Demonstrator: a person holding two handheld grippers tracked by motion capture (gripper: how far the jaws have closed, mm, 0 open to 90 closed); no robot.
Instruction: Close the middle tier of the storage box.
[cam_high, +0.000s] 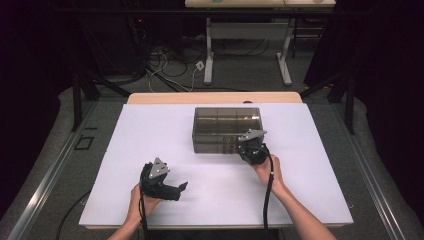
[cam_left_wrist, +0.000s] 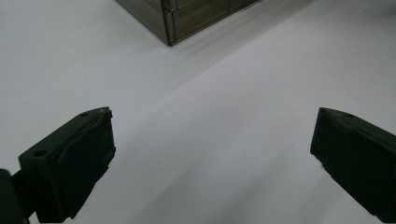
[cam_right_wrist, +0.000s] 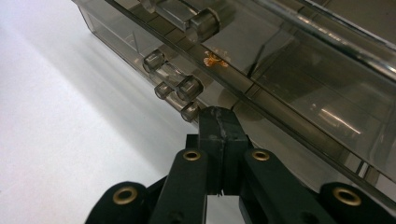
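high view: a smoked transparent drawer box (cam_high: 227, 129) stands on the white table top (cam_high: 150, 140), toward the far middle of it, its long side facing the person. the right gripper (cam_high: 248, 150) is held against the box's near right corner, grey three-cornered plate uppermost, cable trailing back along the right hand (cam_high: 265, 170). the left gripper (cam_high: 182, 187) is held by the left hand (cam_high: 142, 200) low over bare table, well apart from the box, its jaws pointing to the right across the table.

right gripper view: the two black jaws stand pressed together, nothing seen between them. their joined tip (cam_right_wrist: 219, 122) is at the box front (cam_right_wrist: 280, 88), just beside a cluster of small clear cylindrical knobs (cam_right_wrist: 180, 86). whether the tip touches the nearest knob cannot be told. a second clear knob (cam_right_wrist: 203, 23) sits higher up the front. a small orange mark (cam_right_wrist: 215, 59) shows behind the tinted wall. inner dividers are visible through the plastic.

left gripper view: the jaws stand wide apart, with only white table surface between the pads (cam_left_wrist: 88, 154). one corner of the box (cam_left_wrist: 170, 21) appears at the top edge, well clear of the jaws.
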